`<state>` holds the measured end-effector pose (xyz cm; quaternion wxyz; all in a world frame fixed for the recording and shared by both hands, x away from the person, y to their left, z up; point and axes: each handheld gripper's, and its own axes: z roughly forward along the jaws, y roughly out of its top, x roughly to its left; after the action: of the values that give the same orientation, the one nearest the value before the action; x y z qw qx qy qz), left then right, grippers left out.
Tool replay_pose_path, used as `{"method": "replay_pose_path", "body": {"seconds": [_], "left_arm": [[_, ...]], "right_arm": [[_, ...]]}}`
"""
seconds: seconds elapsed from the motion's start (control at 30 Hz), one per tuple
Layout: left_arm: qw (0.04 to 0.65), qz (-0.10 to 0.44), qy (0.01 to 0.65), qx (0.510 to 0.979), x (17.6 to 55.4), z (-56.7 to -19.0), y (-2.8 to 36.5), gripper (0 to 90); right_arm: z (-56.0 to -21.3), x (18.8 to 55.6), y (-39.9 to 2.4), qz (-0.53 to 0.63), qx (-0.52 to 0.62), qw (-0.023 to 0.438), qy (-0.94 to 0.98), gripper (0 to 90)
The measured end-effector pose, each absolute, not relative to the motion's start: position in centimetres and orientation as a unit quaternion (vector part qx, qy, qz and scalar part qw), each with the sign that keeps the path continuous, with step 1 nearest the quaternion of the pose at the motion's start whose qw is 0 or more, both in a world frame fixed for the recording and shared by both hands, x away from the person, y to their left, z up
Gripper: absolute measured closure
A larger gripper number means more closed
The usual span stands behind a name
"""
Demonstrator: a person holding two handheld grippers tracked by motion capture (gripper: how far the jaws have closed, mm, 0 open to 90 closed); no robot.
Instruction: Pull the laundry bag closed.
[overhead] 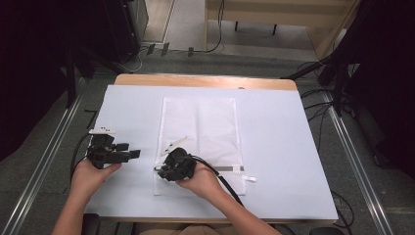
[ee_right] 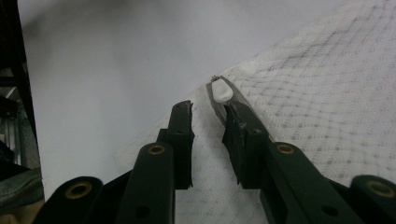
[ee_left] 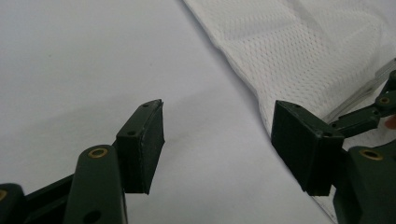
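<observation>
At mesh bag corner: right hand-held gripper ajar, prob. empty; left hand-held gripper wide.

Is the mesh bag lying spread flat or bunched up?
Spread flat: the mesh bag lies as a smooth rectangle on the table, with only a faint lengthwise crease and its zipper edge toward the person.

The right gripper points down at the near left corner of a white mesh bag lying flat on a pale sheet. Its jaws stand a little apart with bag mesh in the gap. The right-hand pad sits against the grey zip strip, just short of the white pull tab
</observation>
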<state>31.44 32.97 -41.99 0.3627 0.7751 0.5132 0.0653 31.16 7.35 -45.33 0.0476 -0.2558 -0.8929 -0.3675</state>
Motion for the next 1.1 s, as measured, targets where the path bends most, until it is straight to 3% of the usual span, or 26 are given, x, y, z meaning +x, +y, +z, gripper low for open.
{"method": "replay_pose_path", "body": {"seconds": [0.6,0.9,1.1], "left_arm": [[0.377,0.064,0.502,0.776,31.0,-41.8,33.3,38.2],[0.391,0.045,0.498,0.772,30.8,-41.9,33.3,39.7],[0.381,0.029,0.473,0.794,30.2,-42.3,32.7,43.1]], "right_arm": [[-45.9,32.2,9.5,-0.359,-0.261,0.050,-0.895,77.9],[-46.1,32.7,9.7,-0.357,-0.263,0.049,-0.895,85.5],[-45.6,32.8,9.3,-0.361,-0.247,0.038,-0.899,87.9]]}}
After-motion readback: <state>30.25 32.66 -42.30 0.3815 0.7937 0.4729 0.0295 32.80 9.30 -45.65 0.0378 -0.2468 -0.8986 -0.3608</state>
